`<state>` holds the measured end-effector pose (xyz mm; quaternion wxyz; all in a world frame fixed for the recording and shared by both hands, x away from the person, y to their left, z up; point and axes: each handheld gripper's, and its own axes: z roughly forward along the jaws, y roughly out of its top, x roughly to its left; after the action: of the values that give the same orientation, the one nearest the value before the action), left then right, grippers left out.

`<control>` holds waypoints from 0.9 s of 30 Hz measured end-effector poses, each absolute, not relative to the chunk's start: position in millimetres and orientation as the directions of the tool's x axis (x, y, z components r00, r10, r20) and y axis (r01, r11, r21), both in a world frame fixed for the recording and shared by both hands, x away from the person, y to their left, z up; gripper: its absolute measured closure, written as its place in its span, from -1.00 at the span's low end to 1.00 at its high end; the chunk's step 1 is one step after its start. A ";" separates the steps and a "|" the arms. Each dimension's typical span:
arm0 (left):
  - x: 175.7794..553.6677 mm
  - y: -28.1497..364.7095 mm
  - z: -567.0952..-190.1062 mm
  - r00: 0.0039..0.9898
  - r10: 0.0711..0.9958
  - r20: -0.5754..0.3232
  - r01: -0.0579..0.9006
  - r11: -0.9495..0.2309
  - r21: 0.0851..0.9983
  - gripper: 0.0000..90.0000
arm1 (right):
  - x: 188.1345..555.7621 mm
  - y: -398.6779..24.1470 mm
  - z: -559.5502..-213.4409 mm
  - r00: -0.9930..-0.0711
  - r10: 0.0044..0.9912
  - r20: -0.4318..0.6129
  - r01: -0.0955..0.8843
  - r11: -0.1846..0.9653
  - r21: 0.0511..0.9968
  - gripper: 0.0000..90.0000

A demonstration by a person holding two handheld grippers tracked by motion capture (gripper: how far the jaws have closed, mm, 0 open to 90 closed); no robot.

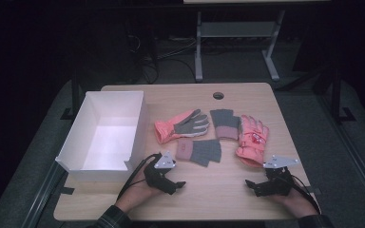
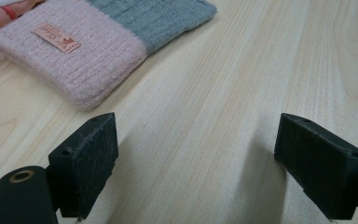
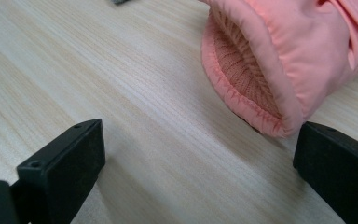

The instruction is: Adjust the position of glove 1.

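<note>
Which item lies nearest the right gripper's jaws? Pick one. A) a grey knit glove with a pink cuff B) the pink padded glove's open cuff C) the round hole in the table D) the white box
B: in the right gripper view the pink padded glove's open cuff lies just beyond the open jaws of the right gripper, beside one of them, on the wooden table.

The knit glove [image 2: 98, 42] runs off the left gripper view's top edge (its label's [image 2: 56, 38] lettering too small to read).
</note>
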<state>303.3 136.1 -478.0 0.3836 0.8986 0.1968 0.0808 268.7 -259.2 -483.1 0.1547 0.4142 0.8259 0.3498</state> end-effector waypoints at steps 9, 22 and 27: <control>305.3 134.7 -470.6 0.904 0.428 -0.009 0.314 -0.650 0.692 -0.50 | 268.9 -260.3 -483.0 -0.617 0.786 0.032 0.571 0.419 0.706 -0.96; 312.7 117.8 -441.2 0.899 0.437 -0.030 0.322 -0.615 0.720 0.99 | 268.9 -260.8 -483.0 -0.620 0.784 0.034 0.570 0.421 0.705 -0.96; 328.4 109.8 -433.9 0.892 0.452 -0.016 0.325 -0.615 0.718 0.99 | 268.9 -260.8 -483.0 -0.621 0.783 0.034 0.570 0.422 0.705 -0.96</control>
<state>328.4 109.8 -433.9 0.3811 0.8948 0.2171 0.0833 268.9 -260.8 -483.0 0.1522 0.4080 0.8292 0.3504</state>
